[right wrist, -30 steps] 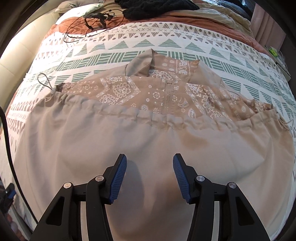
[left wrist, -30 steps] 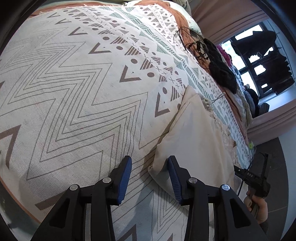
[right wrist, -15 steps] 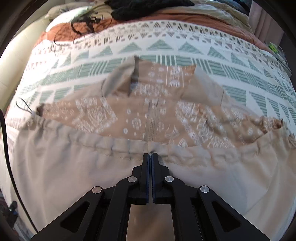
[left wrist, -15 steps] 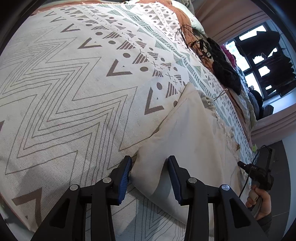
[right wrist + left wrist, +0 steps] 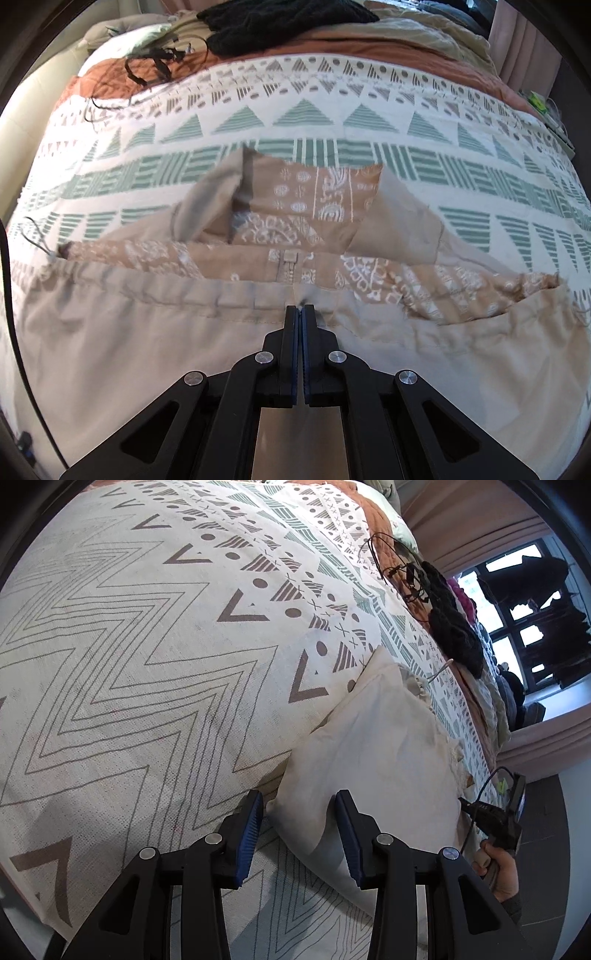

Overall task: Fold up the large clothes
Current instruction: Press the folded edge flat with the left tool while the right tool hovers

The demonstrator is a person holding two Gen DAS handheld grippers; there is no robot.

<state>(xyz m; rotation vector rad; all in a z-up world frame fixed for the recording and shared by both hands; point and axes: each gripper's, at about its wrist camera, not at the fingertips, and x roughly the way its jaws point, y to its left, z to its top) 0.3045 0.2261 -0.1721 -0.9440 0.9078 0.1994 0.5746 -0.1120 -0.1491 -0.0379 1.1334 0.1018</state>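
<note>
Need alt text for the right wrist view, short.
The right hand-held gripper is shut, pinching the gathered hem of a beige jacket with a paisley-print lining, spread flat on a bed covered by a white blanket with green and grey geometric bands. A black knitted garment and tangled black cables lie beyond.

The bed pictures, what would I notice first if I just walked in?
Probably the big beige jacket spread over the zigzag blanket, with its patterned lining showing. The right gripper is pinched shut on the jacket's gathered hem in the middle. At the far end of the bed sits a heap of black clothes.
</note>
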